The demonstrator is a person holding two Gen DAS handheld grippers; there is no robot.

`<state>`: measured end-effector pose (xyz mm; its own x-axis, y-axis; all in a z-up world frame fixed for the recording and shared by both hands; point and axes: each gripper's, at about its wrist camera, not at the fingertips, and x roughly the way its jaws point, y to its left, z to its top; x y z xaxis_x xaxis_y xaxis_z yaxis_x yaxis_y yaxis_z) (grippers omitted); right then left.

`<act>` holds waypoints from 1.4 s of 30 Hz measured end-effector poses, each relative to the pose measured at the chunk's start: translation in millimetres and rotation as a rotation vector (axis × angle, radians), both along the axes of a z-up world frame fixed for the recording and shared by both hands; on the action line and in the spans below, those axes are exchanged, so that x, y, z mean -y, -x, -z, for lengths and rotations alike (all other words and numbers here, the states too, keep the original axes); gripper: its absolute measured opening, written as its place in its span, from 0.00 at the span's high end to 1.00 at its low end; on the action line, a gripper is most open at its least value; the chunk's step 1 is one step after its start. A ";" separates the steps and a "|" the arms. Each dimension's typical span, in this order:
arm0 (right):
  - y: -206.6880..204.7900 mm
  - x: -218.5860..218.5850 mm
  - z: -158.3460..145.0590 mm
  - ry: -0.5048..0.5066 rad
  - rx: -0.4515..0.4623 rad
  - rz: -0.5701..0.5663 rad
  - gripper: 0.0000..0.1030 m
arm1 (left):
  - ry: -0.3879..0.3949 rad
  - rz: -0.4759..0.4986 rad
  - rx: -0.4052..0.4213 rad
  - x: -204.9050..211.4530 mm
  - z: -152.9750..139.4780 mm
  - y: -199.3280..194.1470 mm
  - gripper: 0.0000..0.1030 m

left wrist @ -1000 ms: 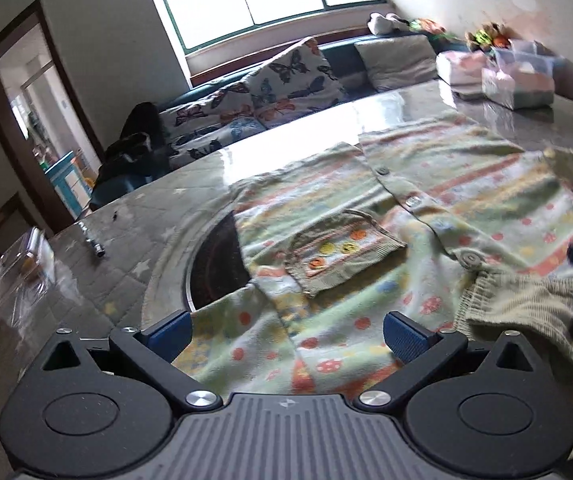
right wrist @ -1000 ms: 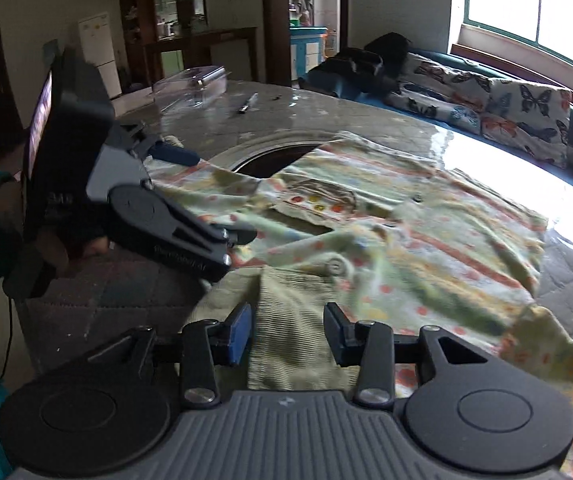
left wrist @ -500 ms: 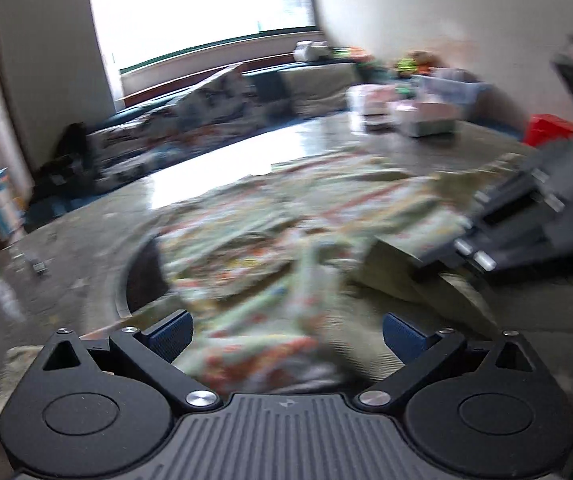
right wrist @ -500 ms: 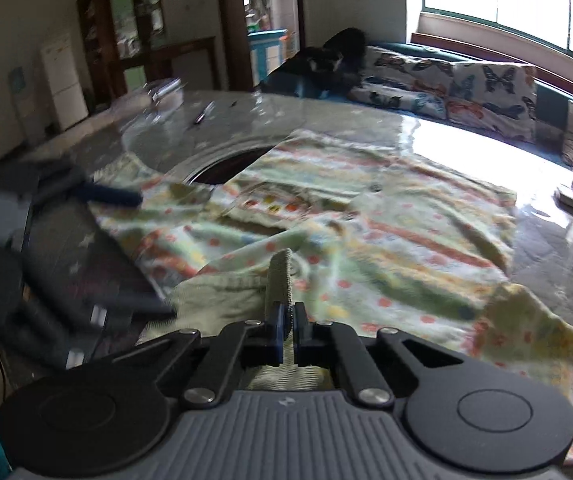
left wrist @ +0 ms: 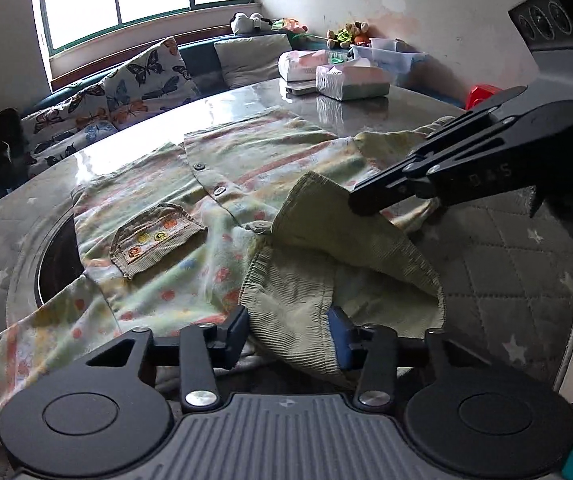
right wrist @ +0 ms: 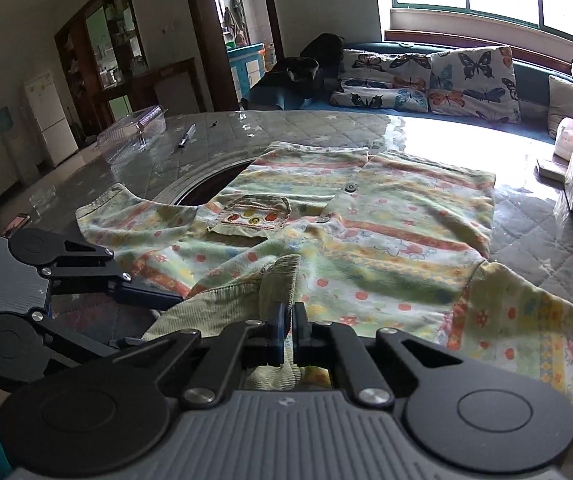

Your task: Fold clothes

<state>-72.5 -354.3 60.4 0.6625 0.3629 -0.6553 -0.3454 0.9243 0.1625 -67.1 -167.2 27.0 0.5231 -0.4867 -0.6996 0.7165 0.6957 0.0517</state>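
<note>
A small pale-green shirt [left wrist: 222,184] with coloured dots, stripes, a chest pocket and a corduroy collar [left wrist: 326,264] lies spread, buttoned, on the round table; it also shows in the right wrist view [right wrist: 386,216]. My right gripper [right wrist: 286,324] is shut on the collar [right wrist: 246,292] and lifts it; it also appears in the left wrist view [left wrist: 360,206]. My left gripper [left wrist: 290,328] is open, its fingers on either side of the collar's lower fold.
The table has a grey quilted cover [left wrist: 506,264] and a dark round opening [left wrist: 58,256]. Tissue packs and boxes [left wrist: 350,78] stand at the far edge. A clear plastic box [right wrist: 134,130] and a pen [right wrist: 186,136] lie at the far left. A sofa [right wrist: 426,76] lies behind.
My right gripper has shut on the collar and raised it. My left gripper has swung right to the collar and its fingers have come closer together around it.
</note>
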 end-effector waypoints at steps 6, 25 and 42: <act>4.7 -1.2 -6.0 -0.010 0.017 -0.005 0.98 | 0.076 0.020 -0.072 -2.8 -0.4 -8.2 0.72; 5.2 0.4 -8.6 -0.014 0.019 0.005 0.98 | -0.020 0.187 0.026 13.7 3.3 1.7 0.88; 5.3 -9.2 -19.7 -0.023 0.045 -0.036 0.94 | 0.187 0.232 -0.163 1.8 11.0 -6.3 0.96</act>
<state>-77.8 -345.1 80.0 0.6774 0.4012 -0.6166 -0.3855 0.9075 0.1669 -60.8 -169.0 16.0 0.2718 -0.7078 -0.6520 0.8451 0.4997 -0.1901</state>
